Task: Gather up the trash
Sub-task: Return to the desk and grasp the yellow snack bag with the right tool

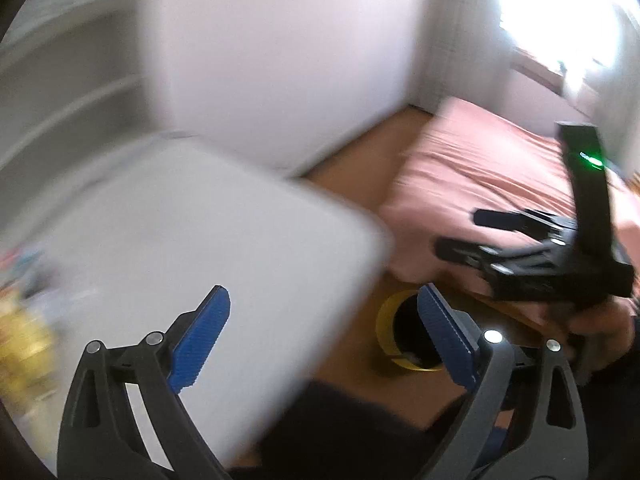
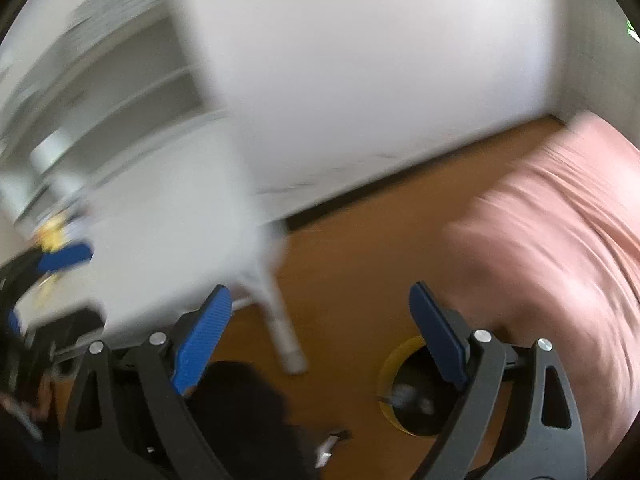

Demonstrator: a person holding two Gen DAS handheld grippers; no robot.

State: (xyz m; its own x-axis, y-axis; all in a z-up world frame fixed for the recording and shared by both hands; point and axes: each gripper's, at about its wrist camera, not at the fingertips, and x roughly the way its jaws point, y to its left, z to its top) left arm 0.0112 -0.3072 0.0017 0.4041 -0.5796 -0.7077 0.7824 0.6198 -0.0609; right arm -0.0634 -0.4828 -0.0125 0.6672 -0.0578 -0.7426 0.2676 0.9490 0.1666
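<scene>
Trash on this job has two homes: the blurred yellow and coloured litter (image 1: 24, 336) lying on the white table (image 1: 208, 248), off to the left of my left gripper (image 1: 324, 336), and the yellow-rimmed bin (image 2: 394, 384) on the wooden floor (image 2: 352, 264), which sits just below and between my two grippers. Some pale scraps (image 2: 412, 396) show inside the bin's dark mouth, so I judge part of the collecting is done and the bin stands there because it is within easy reach of both hands.

My left gripper has its blue pads spread wide with nothing between them; through the gap I see only the table's edge and the bin's rim. My right gripper (image 2: 320, 336) is likewise spread wide and empty, with the table's white leg (image 2: 280, 320) and bare floor showing between its pads. In the left view the right gripper (image 1: 468, 236) hangs over the edge of the pink bed (image 1: 500, 168), well to the right, held in a hand (image 1: 600, 332).

Both views are heavily smeared, so I cannot tell what the litter on the table is made of. I judge both grippers are empty and wide so that they can take the next piece from the table.
</scene>
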